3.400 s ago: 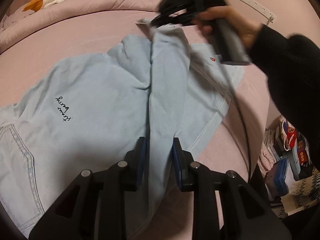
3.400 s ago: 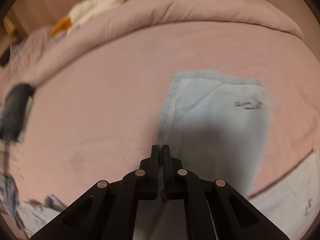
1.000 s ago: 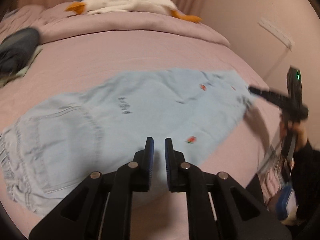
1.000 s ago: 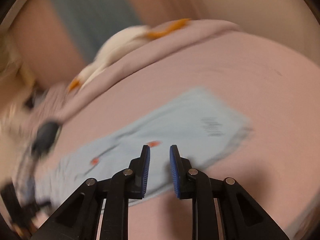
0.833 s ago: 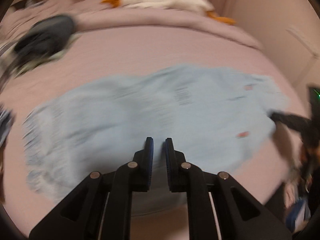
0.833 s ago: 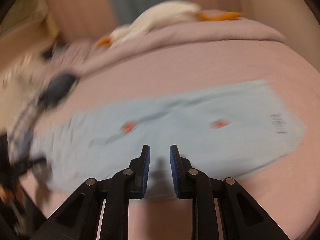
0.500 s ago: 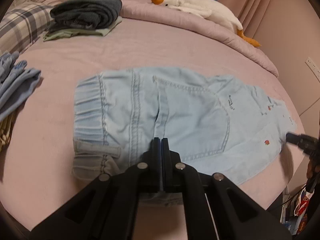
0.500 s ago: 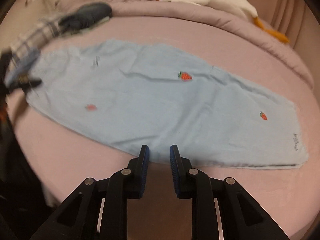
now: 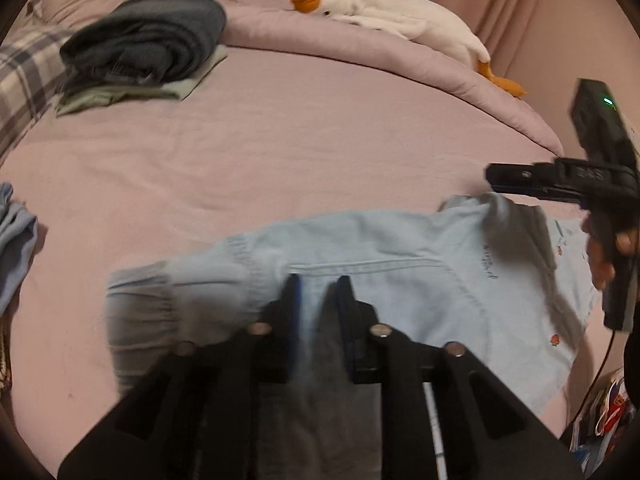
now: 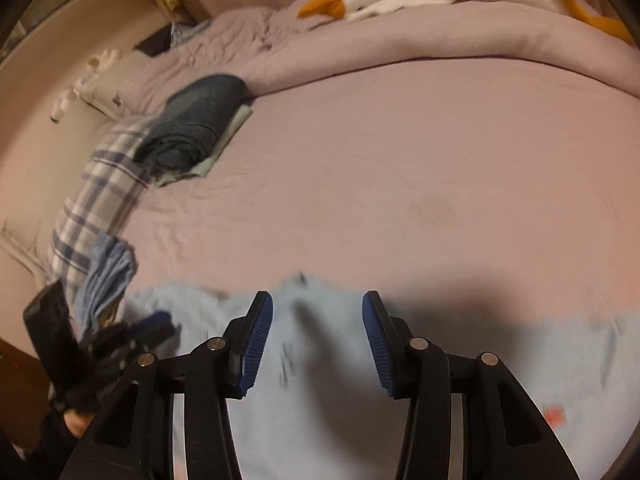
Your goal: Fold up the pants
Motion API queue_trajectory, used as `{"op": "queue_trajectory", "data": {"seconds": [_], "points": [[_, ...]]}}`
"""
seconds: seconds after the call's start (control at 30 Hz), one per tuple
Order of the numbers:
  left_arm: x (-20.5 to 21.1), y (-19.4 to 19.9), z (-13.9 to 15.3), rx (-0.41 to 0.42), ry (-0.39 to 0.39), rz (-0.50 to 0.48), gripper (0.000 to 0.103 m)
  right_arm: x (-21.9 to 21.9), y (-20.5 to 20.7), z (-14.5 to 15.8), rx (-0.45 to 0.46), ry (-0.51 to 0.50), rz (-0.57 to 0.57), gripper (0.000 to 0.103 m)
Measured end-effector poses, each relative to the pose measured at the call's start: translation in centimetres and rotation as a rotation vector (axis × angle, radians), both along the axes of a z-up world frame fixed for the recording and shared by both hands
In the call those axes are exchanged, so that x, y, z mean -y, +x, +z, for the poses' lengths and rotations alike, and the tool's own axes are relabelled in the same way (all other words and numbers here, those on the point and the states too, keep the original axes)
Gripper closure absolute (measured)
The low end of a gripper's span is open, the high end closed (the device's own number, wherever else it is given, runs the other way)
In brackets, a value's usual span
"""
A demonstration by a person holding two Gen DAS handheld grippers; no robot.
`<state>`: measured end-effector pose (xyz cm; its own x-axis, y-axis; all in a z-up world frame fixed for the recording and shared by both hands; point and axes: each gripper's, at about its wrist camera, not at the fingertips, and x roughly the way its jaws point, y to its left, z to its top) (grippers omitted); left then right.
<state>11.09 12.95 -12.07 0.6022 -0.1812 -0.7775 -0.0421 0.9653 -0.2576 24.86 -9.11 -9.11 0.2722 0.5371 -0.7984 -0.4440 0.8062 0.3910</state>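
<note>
The light blue denim pants [image 9: 400,280] lie flat on the pink bed, waistband to the left and legs to the right in the left wrist view. My left gripper [image 9: 319,300] hovers low over the back pocket area. Its jaws are opening and stand a narrow gap apart, with denim showing through the gap. My right gripper [image 10: 317,304] is over the far edge of the pants [image 10: 312,380]. Its jaws are opening wide and the pads touch nothing. The left wrist view shows the right gripper [image 9: 494,179] in a hand [image 9: 608,256] above the leg end.
A folded stack of dark jeans [image 9: 148,44] on a pale green garment sits at the back left, beside a plaid pillow [image 9: 24,76]. A white goose plush [image 9: 400,12] lies on the rolled duvet. A light blue garment [image 9: 16,248] lies at the left edge. Bare sheet [image 9: 300,140] stretches between.
Both grippers swung across the bed and dropped close over the pants. The left jaws, shut half a second ago, have parted slightly. The right jaws have spread much wider.
</note>
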Motion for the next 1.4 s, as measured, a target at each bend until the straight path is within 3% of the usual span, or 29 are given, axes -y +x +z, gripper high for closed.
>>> {"op": "queue_trajectory", "data": {"seconds": [0.07,0.13,0.2,0.23,0.3,0.37,0.43,0.53,0.63,0.7,0.77,0.83,0.93,1.03,1.17,1.3,1.37,1.4], "points": [[-1.0,-0.2,-0.2,0.002,-0.018,0.008,0.098,-0.5,0.1,-1.0,-0.060,-0.023,0.034,0.056],[-1.4,-0.4,-0.4,0.002,-0.029,0.006,0.099,-0.8,0.2,-2.3,-0.176,-0.010,0.078,0.056],[-1.6,-0.1,-0.5,0.006,-0.009,0.003,0.099,-1.2,-0.6,-3.2,-0.242,-0.039,0.150,0.057],[-1.5,0.0,-0.5,0.005,-0.008,0.000,0.099,-1.5,-1.1,-3.2,-0.230,-0.073,0.176,0.062],[-1.7,0.4,-0.6,0.001,-0.013,0.000,0.099,-1.8,-2.0,-2.8,-0.208,-0.079,0.217,0.090],[-1.6,0.2,-0.7,0.004,-0.015,0.002,0.099,-2.1,-2.5,-1.8,-0.146,-0.077,0.221,0.093],[-1.6,0.0,-0.7,0.017,-0.014,0.001,0.099,-2.4,-2.6,-1.0,-0.093,-0.059,0.205,0.094],[-1.4,-0.4,-0.7,0.035,0.011,-0.005,0.099,-3.1,-1.9,-1.8,-0.051,-0.117,0.168,0.094],[-1.5,-0.7,-0.6,0.035,0.020,-0.012,0.099,-2.9,-1.0,-3.2,-0.038,-0.171,0.055,0.094],[-1.8,-1.0,-0.2,0.033,0.015,-0.015,0.099,-1.7,-1.0,-2.4,-0.042,-0.122,-0.020,0.094],[-2.2,-1.7,0.3,0.036,0.022,-0.020,0.100,-0.4,-2.6,0.1,0.047,-0.079,-0.032,0.094],[-2.3,-2.7,0.9,0.049,0.021,-0.028,0.100,0.3,-5.4,2.8,0.148,-0.081,0.005,0.093],[-1.9,-4.7,1.9,0.086,0.035,-0.057,0.090,0.4,-9.8,4.1,0.178,-0.075,0.111,0.093],[-0.7,-6.6,2.2,0.096,0.031,-0.117,0.089,-0.3,-14.4,3.1,0.183,-0.109,0.216,0.092],[1.0,-8.7,0.7,0.038,0.141,-0.178,0.089,-1.8,-19.5,0.9,0.200,-0.169,0.335,0.092],[0.2,-10.4,0.2,0.040,0.112,-0.184,0.089,-3.9,-23.4,-1.6,0.172,-0.223,0.424,0.092],[0.0,-10.6,0.3,0.039,0.104,-0.175,0.089,-4.0,-25.4,-1.6,0.286,-0.266,0.434,0.093],[0.0,-10.5,0.5,0.032,0.110,-0.169,0.088,-3.9,-25.6,-1.5,0.294,-0.269,0.434,0.093]]}}
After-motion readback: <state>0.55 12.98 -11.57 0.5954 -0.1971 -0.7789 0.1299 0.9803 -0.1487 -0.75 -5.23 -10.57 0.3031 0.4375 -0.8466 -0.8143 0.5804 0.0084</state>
